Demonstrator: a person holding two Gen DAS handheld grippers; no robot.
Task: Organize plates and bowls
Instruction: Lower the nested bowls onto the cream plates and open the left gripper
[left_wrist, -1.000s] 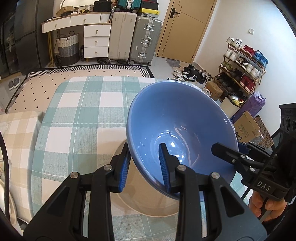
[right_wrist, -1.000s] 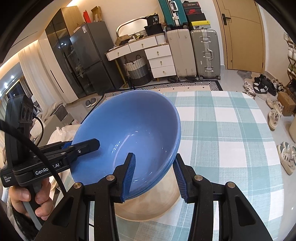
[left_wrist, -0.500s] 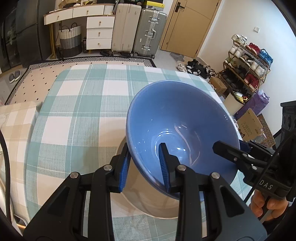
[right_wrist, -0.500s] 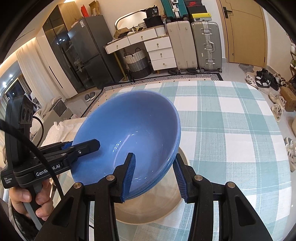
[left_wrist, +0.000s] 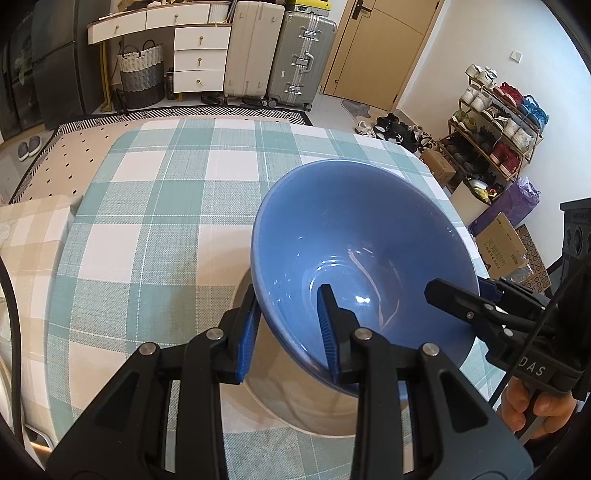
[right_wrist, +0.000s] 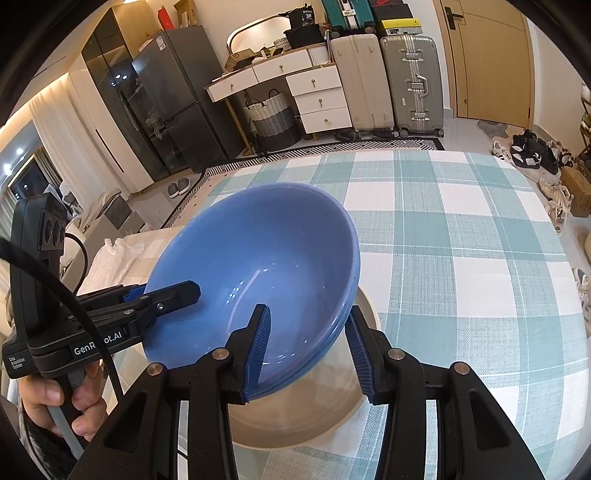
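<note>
Left gripper (left_wrist: 290, 325) clamped on the near-left rim of the blue bowl (left_wrist: 365, 254), one blue pad (left_wrist: 327, 328) inside the bowl, the other pressed against the outer wall. Right gripper (right_wrist: 306, 345) straddling the opposite rim, inner pad (right_wrist: 258, 343) against the inside wall, outer pad just beside the outside; full clamping contact impossible to confirm there. Bowl tilted and held above a beige plate (right_wrist: 295, 417), whose rim shows under and around its base; touching or apart, impossible to tell. Plate resting on a teal-and-white checked tablecloth (left_wrist: 155, 206). Beyond the table: a white drawer unit (left_wrist: 199, 59), two upright suitcases (left_wrist: 280, 55), a woven basket (right_wrist: 273, 118), a wooden door (right_wrist: 487, 55), a shoe rack (left_wrist: 498, 125).
</note>
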